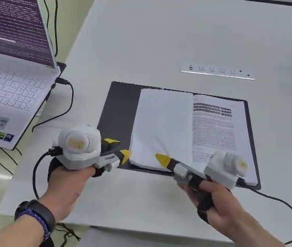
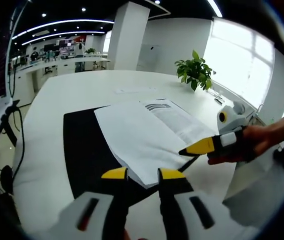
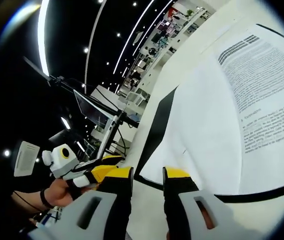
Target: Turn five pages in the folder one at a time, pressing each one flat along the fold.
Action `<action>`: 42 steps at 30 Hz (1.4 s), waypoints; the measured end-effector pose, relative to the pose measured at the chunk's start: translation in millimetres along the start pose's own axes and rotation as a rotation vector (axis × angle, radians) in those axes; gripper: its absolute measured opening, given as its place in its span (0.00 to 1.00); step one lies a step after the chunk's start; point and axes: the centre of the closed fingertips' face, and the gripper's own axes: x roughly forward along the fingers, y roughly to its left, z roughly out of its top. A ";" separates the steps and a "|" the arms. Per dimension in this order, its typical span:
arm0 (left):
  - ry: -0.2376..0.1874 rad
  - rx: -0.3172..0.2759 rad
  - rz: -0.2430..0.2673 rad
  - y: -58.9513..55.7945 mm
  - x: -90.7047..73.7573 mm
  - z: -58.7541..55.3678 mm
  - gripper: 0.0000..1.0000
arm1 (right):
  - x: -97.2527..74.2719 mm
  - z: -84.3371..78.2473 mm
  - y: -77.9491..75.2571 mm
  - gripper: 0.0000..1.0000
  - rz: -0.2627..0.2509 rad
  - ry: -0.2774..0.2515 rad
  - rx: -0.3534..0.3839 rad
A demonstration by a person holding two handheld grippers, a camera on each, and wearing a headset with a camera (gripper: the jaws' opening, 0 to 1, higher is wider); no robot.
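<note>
The folder (image 1: 116,110) lies open on the white table, its black cover showing at the left. A blank white page (image 1: 161,123) lies over its left half and a printed page (image 1: 215,134) over its right. My left gripper (image 1: 118,147) hovers open just off the blank page's lower left corner, with nothing between its tips (image 2: 143,174). My right gripper (image 1: 162,160) points left over the bottom edge of the blank page near the fold. Its jaws stand apart (image 3: 147,175) with nothing held. It enters the left gripper view from the right (image 2: 199,146).
An open laptop (image 1: 12,67) stands at the far left, with a black cable (image 1: 66,110) running toward the folder. A socket strip (image 1: 218,70) is set into the table behind the folder. The table's front edge runs close below both hands.
</note>
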 end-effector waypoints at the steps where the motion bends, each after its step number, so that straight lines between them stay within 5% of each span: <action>1: 0.003 0.000 0.000 -0.6 2.4 -0.4 0.21 | -1.3 0.5 -1.1 0.20 -0.001 0.002 -0.001; 7: 0.025 -0.004 -0.026 -6.5 22.5 -4.7 0.14 | -13.0 6.1 -6.5 0.18 -0.026 0.008 -0.024; 12: 0.055 -0.018 -0.022 2.1 40.3 -17.2 0.00 | -21.9 10.4 -13.3 0.18 -0.040 0.011 -0.039; 19: 0.068 -0.058 -0.039 1.8 58.0 -25.8 0.00 | -33.4 14.4 -24.3 0.16 -0.072 -0.008 -0.021; 22: 0.109 -0.065 -0.021 6.6 63.3 -38.8 0.00 | -34.2 14.1 -26.3 0.15 -0.077 -0.013 -0.018; 24: 0.195 -0.045 0.020 13.5 60.5 -58.6 0.00 | -33.8 13.9 -26.1 0.15 -0.076 -0.012 -0.019; 26: 0.111 -0.103 0.009 10.2 61.2 -49.1 0.00 | -32.5 15.0 -27.2 0.14 -0.076 -0.006 -0.026; 34: 0.117 -0.085 -0.002 12.3 56.4 -50.0 0.00 | -20.4 31.7 -35.6 0.11 -0.079 0.001 -0.047; 42: 0.128 -0.090 -0.002 13.7 50.6 -51.1 0.00 | -2.6 72.2 -58.7 0.04 -0.118 -0.040 -0.055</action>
